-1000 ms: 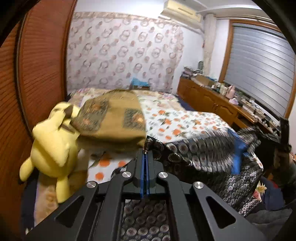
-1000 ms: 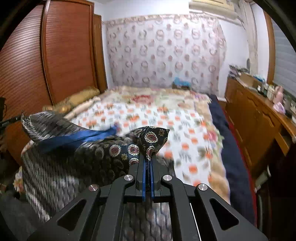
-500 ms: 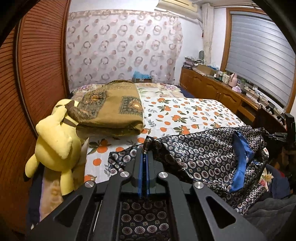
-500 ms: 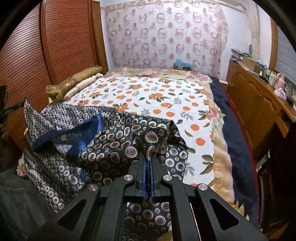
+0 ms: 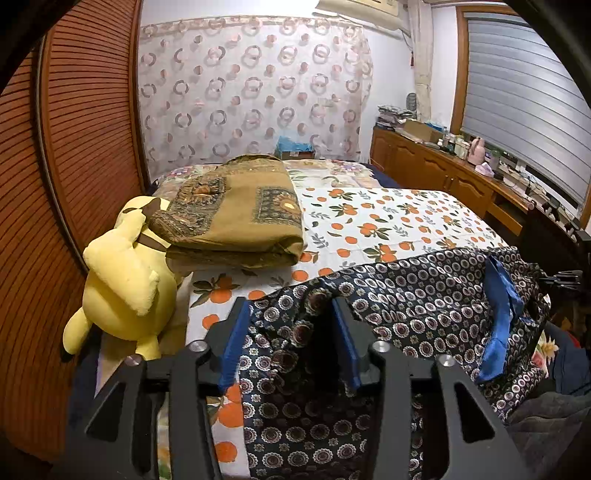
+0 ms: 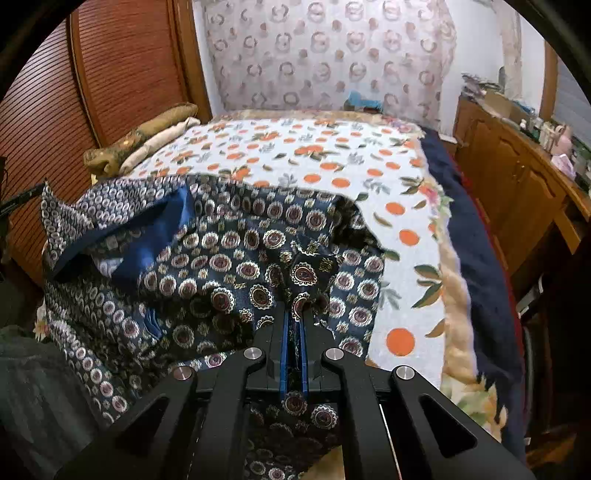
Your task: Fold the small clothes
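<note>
A yellow plush toy [image 5: 122,280] sits at the bed's near left edge, against the brown louvred wardrobe door [image 5: 74,147]. A folded olive blanket [image 5: 236,218] lies just beyond it, resting on the orange-print bedspread [image 5: 388,221]. A ring-patterned curtain [image 5: 251,92] covers the far wall, and a cluttered wooden sideboard [image 5: 443,173] runs along the right, under grey blinds [image 5: 524,96]

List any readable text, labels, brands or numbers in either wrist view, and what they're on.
None readable.
Dark patterned garment with blue lining: medallion print only, no lettering.
Items on the long wooden sideboard: too small and blurred to read.
White air conditioner on the wall: no legible marking.
</note>
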`<state>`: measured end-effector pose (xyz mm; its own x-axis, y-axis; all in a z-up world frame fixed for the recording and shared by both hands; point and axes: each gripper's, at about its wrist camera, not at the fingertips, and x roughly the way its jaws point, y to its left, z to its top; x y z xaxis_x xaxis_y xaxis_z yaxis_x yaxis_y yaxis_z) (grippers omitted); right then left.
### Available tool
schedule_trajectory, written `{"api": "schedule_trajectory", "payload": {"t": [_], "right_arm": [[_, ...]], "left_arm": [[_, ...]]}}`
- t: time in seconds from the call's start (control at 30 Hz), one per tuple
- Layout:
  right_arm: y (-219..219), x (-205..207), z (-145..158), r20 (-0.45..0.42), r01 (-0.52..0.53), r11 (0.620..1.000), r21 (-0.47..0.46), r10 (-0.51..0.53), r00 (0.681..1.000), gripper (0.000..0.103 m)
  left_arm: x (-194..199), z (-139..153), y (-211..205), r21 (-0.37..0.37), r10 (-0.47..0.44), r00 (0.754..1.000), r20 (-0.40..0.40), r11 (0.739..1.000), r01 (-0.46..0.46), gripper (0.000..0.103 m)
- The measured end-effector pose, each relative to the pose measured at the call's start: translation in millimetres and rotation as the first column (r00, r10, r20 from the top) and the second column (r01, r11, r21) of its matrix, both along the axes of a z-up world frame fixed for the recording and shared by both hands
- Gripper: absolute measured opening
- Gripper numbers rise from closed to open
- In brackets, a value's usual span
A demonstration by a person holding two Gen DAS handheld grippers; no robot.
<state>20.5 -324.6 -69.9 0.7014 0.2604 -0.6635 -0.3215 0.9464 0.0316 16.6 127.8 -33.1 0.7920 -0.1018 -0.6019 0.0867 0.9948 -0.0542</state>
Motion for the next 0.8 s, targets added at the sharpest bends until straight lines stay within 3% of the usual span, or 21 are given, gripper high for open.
{"api": "schedule_trajectory", "payload": {"t": [0.07, 0.1, 0.17, 0.33, 0.4, 0.53, 0.6, 0.8], "right_arm": [[-3.5, -4.4, 4.1, 0.018, 0.008, 1.0, 0.014, -0.009, 1.0, 0.004], [-4.0, -7.3, 8.3, 0.03, 0.01, 1.0, 0.018, -0.01, 1.0, 0.003], [-3.6, -12.5, 16.7, 0.053, 0.004, 1.0, 0.02, -0.005, 0.999, 0.004], [-2.6, -17.3, 38.4, 0.12, 0.022, 1.0, 0.016, -0.024, 0.992, 0.02], [-4.4, -11.9, 46.3, 0.139, 0.037, 0.999, 0.021, -0.04, 0.989, 0.035], [-1.9, 9.6, 53.3, 0.173, 0.066, 0.998, 0.012, -0.067, 0.983, 0.047], [1.1, 21.2, 51.2, 0.171, 0.07, 0.997, 0.017, -0.072, 0.983, 0.054], [12.2, 62.0, 29.5, 0.099, 0.029, 0.999, 0.026, -0.031, 0.995, 0.058]], "left_arm": [[2.8, -0.1, 3.4, -0.015, 0.02, 1.0, 0.006, 1.0, -0.02, 0.081], [3.6, 0.0, 4.8, -0.028, 0.023, 1.0, 0.01, 0.999, -0.022, 0.082], [7.0, -0.1, 6.8, -0.048, 0.02, 1.0, 0.004, 0.999, -0.02, 0.083], [21.4, 3.3, 6.1, -0.027, 0.02, 1.0, 0.01, 0.999, -0.02, 0.083], [31.2, 2.2, 7.1, -0.026, 0.018, 1.0, 0.002, 0.999, -0.018, 0.083], [52.3, -6.9, 7.6, -0.017, 0.022, 0.999, -0.029, 1.0, -0.022, 0.083], [58.2, -13.0, 6.1, -0.01, 0.019, 0.999, -0.046, 1.0, -0.019, 0.083], [73.2, -38.3, 3.2, 0.005, 0.011, 0.993, -0.116, 1.0, -0.011, 0.083]]}}
